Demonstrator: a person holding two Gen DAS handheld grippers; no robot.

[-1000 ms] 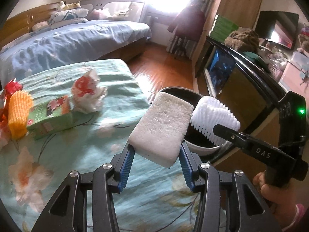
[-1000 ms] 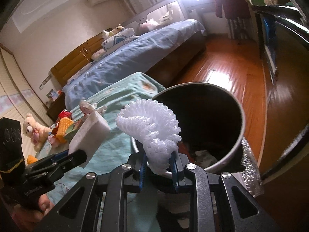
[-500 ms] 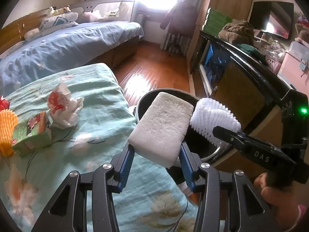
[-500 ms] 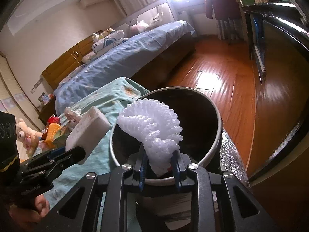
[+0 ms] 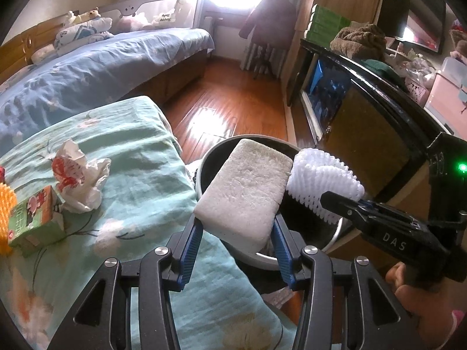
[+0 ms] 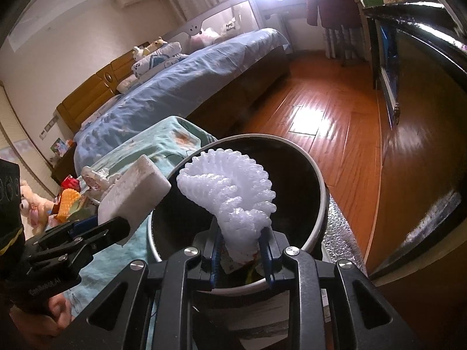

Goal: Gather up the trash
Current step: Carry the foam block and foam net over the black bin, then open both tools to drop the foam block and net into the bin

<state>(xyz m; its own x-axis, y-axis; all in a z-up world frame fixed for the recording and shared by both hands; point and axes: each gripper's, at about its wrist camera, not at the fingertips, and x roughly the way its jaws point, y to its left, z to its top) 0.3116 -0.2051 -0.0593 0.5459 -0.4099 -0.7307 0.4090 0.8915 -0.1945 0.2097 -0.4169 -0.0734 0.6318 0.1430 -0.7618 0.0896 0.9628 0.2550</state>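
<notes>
trash is what both your tongs are carrying, held above a round bin [image 6: 316, 204] with a pale rim and a dark inside that stands on the wooden floor [image 6: 329, 116] just beside the table. your left tongs [image 5: 236, 239] are clenched on a white foam block [image 5: 245, 192], its near end pinched between the blue pads, the block tilted up and forward so its far end hangs over the bin's near rim. your right tongs [image 6: 240, 250] grasp a white foam fruit net [image 6: 230, 192] by its lower end; the net fans out upward over the bin's mouth, right beside the block. some paper scraps lie at the bottom of the bin. the table is draped in a green flowered cloth [image 5: 140, 175]. on it, to your left, more trash waits: a crumpled white and red wrapper [image 5: 77, 180], a small green carton [image 5: 35, 218] next to it, and an orange foam net [image 5: 4, 215] at the edge of view. a bed [image 5: 96, 70] with a blue cover stands beyond.
</notes>
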